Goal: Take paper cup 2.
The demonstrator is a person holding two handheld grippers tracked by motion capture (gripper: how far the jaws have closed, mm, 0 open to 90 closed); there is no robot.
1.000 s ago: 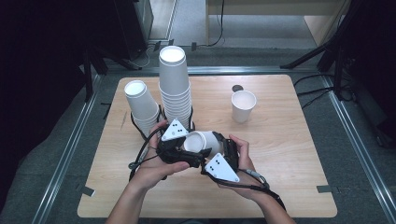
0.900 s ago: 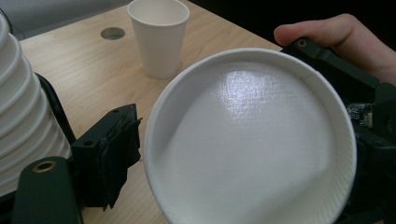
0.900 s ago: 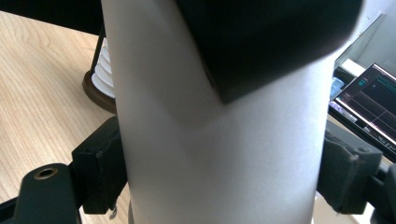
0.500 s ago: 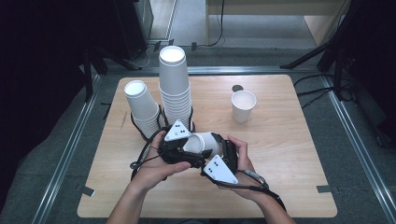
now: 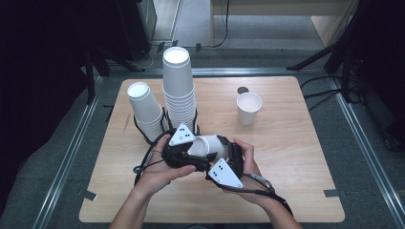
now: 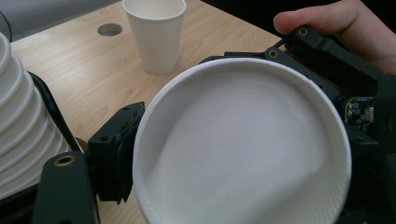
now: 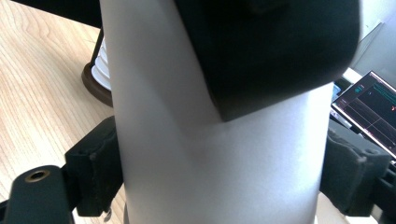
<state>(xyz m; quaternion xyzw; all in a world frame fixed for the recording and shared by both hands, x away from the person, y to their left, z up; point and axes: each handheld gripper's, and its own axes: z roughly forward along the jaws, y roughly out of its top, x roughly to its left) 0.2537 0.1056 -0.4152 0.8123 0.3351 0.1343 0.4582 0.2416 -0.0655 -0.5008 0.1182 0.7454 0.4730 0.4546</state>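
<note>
Both grippers meet on one white paper cup [image 5: 210, 145], held on its side above the wooden table [image 5: 296, 167]. My left gripper [image 5: 193, 152] comes from the left. Its jaws have just been closing and now clamp the cup near the rim. In the left gripper view the cup's open mouth [image 6: 243, 154] faces me, with a pad [image 6: 119, 149] pressed against its edge. My right gripper [image 5: 225, 153] reaches in from the right and its jaws have just been opening. The cup's wall [image 7: 187, 140] stands between its pads [image 7: 95, 172], which sit close alongside it.
A tall stack of white cups [image 5: 177, 86] and a shorter leaning stack [image 5: 144, 109] stand just behind the hands. A single upright cup [image 5: 249, 107] sits at the back right, near a round hole [image 5: 243, 90] in the tabletop. A lit screen [image 7: 369, 107] shows at the right gripper view's edge.
</note>
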